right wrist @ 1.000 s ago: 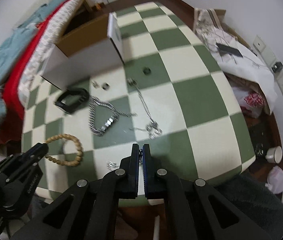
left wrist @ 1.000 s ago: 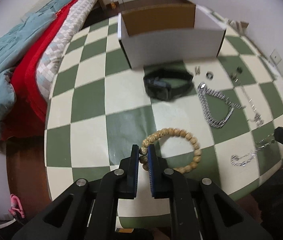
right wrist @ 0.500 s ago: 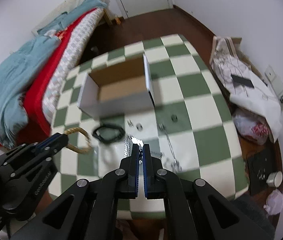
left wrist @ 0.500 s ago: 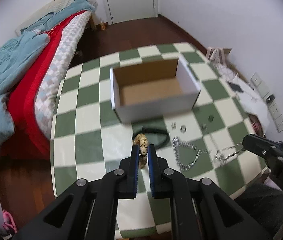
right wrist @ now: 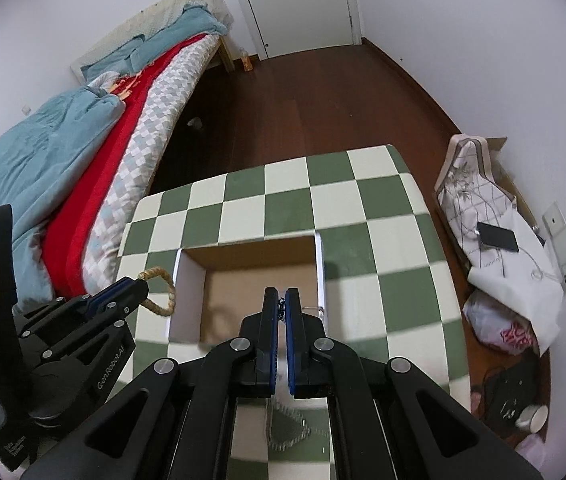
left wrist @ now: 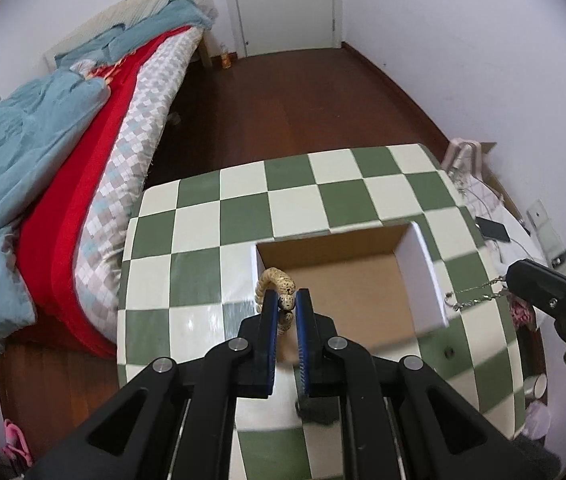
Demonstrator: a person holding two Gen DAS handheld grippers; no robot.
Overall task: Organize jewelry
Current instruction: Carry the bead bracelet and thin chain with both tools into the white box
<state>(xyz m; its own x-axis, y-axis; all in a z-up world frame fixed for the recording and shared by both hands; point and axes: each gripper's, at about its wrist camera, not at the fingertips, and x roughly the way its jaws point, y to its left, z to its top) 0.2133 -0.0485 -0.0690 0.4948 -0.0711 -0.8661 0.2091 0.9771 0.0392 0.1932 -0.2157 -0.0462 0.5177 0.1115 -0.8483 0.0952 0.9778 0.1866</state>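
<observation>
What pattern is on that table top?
A green and cream checkerboard on the table top, clearest in the right wrist view.

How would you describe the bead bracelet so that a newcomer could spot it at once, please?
Find the checkered table and the open box on it. At the box's left wall, the left claw pinches the bead bracelet: a loop of round tan beads, unlike the thin silver chain opposite.

Matt, seemingly wooden beads [left wrist: 286,301]; brown cardboard box [left wrist: 347,280].

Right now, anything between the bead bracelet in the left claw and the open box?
Nothing visible. The left claw holds the bead bracelet at the box's left wall, and the opening beyond it looks bare.
</observation>
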